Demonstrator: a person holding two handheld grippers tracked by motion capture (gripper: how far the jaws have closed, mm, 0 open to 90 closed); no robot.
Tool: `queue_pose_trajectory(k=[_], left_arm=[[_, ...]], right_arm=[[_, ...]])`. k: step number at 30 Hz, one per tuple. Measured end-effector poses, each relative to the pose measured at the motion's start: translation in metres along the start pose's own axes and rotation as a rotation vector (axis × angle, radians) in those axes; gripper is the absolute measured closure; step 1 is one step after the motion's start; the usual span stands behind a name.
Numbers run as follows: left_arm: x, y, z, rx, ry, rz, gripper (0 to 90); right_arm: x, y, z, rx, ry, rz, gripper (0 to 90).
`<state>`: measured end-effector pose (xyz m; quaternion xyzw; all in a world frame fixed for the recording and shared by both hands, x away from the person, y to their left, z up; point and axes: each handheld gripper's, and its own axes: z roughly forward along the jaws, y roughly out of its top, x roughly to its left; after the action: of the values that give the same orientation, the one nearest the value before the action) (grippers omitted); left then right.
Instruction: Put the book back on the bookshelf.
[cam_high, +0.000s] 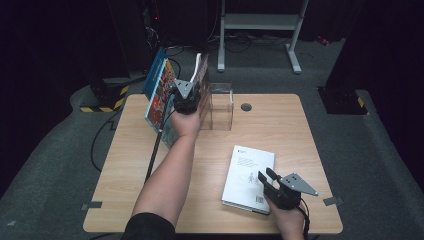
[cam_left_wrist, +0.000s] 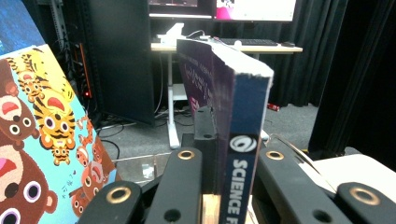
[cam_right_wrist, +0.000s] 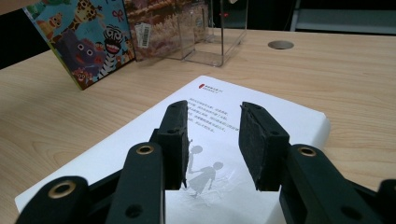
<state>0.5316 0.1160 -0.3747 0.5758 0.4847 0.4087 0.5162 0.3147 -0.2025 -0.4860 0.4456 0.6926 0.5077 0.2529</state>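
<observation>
- I see the dark blue paperback book (cam_left_wrist: 243, 116) standing upright on its lower edge, spine towards me with white "SCIENCE" lettering, clamped between the left gripper's (cam_left_wrist: 219, 154) pads.
- From the high view it stands at the table's far edge, just beside a clear box; whether they touch, I can't tell.
- The white softcover book (cam_high: 248, 177) lies flat near the front right, cover up, small grey figure printed on it.

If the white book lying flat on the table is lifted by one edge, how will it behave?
The white book looks thin and soft-covered, so it would probably sag. Its smooth cover may slip between the right tongs, which hover open above it. Lying flat, its edge seems hard to get under.
</observation>
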Motion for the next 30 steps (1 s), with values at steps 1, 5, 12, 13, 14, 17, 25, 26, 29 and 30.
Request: queue_pose_trajectory(k=[1, 5, 12, 13, 14, 17, 25, 26, 29, 30], left_arm=[[0.000, 0.000, 0.000, -0.001, 0.001, -0.002, 83.9], [-0.001, -0.001, 0.002, -0.005, -0.002, -0.003, 83.9], [-0.006, -0.002, 0.002, -0.006, -0.005, 0.000, 83.8], [-0.006, -0.002, 0.002, -0.006, -0.007, 0.001, 83.9], [-0.008, -0.002, 0.002, -0.008, -0.007, 0.000, 83.8], [-0.009, -0.004, 0.001, -0.012, -0.008, -0.001, 83.8], [-0.012, -0.008, 0.000, -0.021, 0.000, 0.003, 83.5], [-0.012, -0.009, -0.001, -0.023, 0.001, 0.004, 83.4], [-0.013, -0.010, -0.002, -0.025, -0.003, 0.016, 83.1], [-0.013, -0.010, -0.003, -0.026, -0.004, 0.020, 82.9]], right_arm=[[0.000, 0.000, 0.000, -0.001, 0.001, -0.003, 62.5], [-0.001, 0.000, -0.001, 0.001, -0.002, 0.001, 62.5], [-0.001, -0.001, 0.000, 0.000, 0.000, 0.005, 62.5], [-0.001, -0.001, 0.000, 0.002, 0.000, 0.005, 62.5], [-0.001, -0.001, 0.000, 0.000, 0.002, 0.005, 62.6], [-0.001, -0.001, -0.001, 0.002, 0.002, 0.005, 62.6], [0.000, -0.001, 0.000, -0.001, 0.005, 0.007, 62.5], [0.000, -0.001, 0.000, 0.001, 0.004, 0.007, 62.6], [0.001, -0.002, 0.001, 0.005, 0.008, 0.003, 62.6], [0.001, -0.002, 0.001, 0.004, 0.009, 0.001, 62.5]])
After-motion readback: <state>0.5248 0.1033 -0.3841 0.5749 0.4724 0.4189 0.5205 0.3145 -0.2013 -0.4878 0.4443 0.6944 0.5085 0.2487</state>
